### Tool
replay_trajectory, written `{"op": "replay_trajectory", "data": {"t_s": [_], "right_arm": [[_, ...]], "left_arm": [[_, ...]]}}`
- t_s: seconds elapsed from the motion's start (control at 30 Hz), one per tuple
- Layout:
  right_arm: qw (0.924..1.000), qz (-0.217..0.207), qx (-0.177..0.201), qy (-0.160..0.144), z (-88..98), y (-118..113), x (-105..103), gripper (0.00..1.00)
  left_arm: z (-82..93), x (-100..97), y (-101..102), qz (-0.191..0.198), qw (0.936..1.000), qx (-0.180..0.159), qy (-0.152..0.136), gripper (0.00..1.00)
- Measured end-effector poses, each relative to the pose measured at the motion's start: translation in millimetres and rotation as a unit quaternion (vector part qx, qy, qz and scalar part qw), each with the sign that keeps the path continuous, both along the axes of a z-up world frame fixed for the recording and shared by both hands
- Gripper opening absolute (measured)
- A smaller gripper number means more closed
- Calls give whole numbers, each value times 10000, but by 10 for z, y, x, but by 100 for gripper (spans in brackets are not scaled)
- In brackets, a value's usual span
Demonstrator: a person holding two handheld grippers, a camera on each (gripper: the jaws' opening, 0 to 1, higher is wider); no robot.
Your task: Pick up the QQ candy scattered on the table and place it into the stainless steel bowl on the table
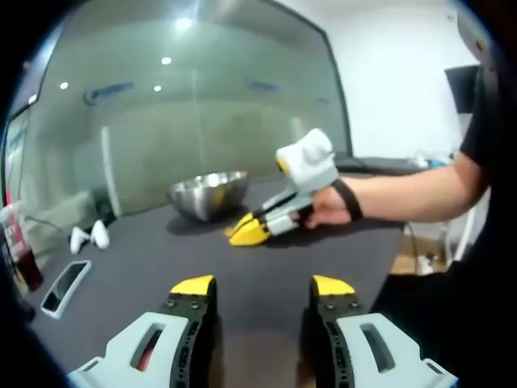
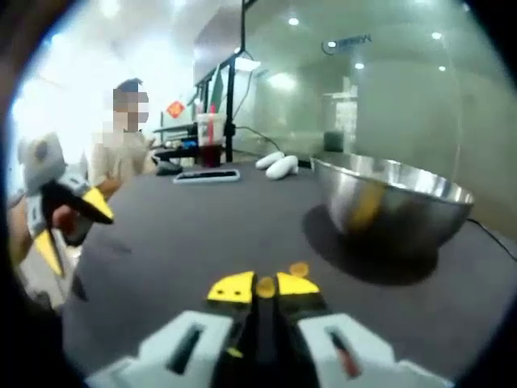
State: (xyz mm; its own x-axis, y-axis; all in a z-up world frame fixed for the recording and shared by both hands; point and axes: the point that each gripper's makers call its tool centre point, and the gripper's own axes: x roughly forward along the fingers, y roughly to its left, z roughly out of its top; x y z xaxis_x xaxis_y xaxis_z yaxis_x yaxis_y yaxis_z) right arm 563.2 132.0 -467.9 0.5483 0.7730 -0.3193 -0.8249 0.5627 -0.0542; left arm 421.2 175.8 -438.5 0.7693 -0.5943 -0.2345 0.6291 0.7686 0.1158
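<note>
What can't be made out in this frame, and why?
- Inside of the bowl: right gripper view, hidden by its near wall; any candy inside is unseen.
- Candy at the right gripper tips: blurred, so a firm pinch can't be confirmed. A second candy lies just beyond.
- Right gripper tips in left gripper view: too small to show candy.
- Left gripper: cut off by the bottom edge.
</note>
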Motion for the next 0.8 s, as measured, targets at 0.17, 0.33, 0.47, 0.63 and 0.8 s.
{"op": "replay_trajectory", "data": {"t_s": [0.17,0.33,0.47,0.63,0.8], "right_arm": [[9913,-1094,504,-532,287,-326,142,10],[9799,-1735,863,-478,433,-627,254,10],[9766,-1883,906,-517,524,-747,273,10],[9731,-2000,947,-640,625,-823,261,10],[9693,-2103,1030,-747,730,-859,271,10]], "left_arm": [[-7,-5,26,38,10000,-16,6,47],[-17,-6,0,3,10000,15,15,47],[11,-10,-28,-38,10000,3,-18,47],[17,-15,-41,-50,10000,0,-32,47],[24,-18,-50,-71,10000,5,-42,47]]}}
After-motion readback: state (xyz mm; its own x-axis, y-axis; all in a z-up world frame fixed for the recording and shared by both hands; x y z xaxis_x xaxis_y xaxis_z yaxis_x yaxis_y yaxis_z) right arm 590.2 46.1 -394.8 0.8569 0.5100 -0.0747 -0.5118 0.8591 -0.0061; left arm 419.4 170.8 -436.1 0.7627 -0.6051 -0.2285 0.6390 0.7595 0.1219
